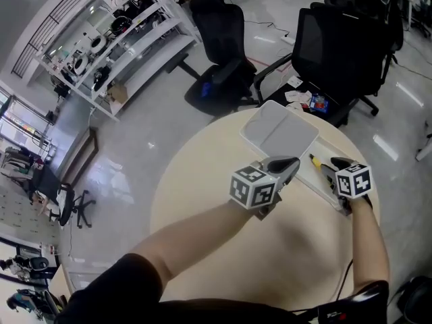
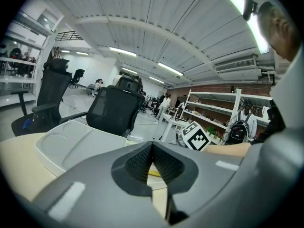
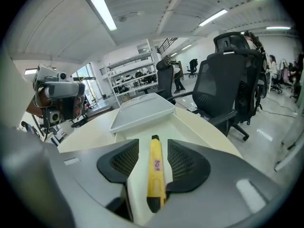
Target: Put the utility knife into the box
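The yellow utility knife (image 3: 156, 172) lies lengthwise on the floor of the white box (image 3: 135, 141), black tip pointing away from me. My right gripper (image 3: 154, 163) is open and straddles it, with a visible gap between the pads and the knife. In the head view the knife (image 1: 314, 160) shows just ahead of the right gripper (image 1: 335, 171), inside the box's base (image 1: 312, 179). The box's lid (image 1: 280, 130) lies open beyond it. My left gripper (image 1: 287, 164) hovers to the left of the box with its jaws shut on nothing (image 2: 152, 163).
The box sits at the far right of a round beige table (image 1: 223, 248). Black office chairs (image 1: 334, 46) stand just past the table's far edge. White shelving (image 1: 115, 39) lines the left of the room.
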The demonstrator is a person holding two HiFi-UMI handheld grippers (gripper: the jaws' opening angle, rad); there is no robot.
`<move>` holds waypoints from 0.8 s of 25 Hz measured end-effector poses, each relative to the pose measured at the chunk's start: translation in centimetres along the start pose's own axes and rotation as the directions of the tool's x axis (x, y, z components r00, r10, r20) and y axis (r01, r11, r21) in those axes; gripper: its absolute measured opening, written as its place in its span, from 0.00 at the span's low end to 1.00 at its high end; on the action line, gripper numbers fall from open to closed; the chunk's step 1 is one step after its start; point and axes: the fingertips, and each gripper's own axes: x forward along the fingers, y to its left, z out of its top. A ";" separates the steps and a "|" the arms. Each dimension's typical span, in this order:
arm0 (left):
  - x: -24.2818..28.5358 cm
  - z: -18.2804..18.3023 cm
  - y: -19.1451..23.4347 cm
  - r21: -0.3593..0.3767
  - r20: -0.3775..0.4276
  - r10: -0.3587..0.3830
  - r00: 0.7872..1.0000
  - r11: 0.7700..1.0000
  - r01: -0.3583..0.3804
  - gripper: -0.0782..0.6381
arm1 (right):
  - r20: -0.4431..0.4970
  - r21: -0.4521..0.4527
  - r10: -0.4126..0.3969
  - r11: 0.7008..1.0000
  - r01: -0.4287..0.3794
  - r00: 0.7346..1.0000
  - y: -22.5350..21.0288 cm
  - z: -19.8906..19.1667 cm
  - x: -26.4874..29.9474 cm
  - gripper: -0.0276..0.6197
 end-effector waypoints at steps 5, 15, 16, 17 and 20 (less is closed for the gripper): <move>-0.3 -0.1 -0.1 0.003 0.003 0.002 1.000 1.000 -0.002 0.11 | 0.038 -0.011 -0.023 1.000 0.023 0.999 0.2 0.5 -0.8 0.38; -4.0 1.5 -0.8 0.026 0.043 0.029 0.999 0.999 -0.030 0.11 | 0.196 -0.017 0.038 0.999 -0.035 0.980 4.0 4.9 -4.7 0.19; -4.7 1.8 -0.8 0.030 0.048 0.037 0.998 0.999 -0.038 0.11 | 0.209 -0.024 0.045 0.999 -0.041 0.977 4.7 5.5 -5.1 0.16; -5.5 2.0 -0.8 0.033 0.053 0.046 0.998 0.998 -0.047 0.11 | 0.219 -0.032 0.055 0.998 -0.049 0.974 5.6 6.1 -5.3 0.13; -8.1 2.5 -0.5 0.037 0.068 0.078 0.995 0.996 -0.081 0.11 | 0.232 -0.066 0.094 0.995 -0.080 0.968 8.5 7.6 -6.0 0.07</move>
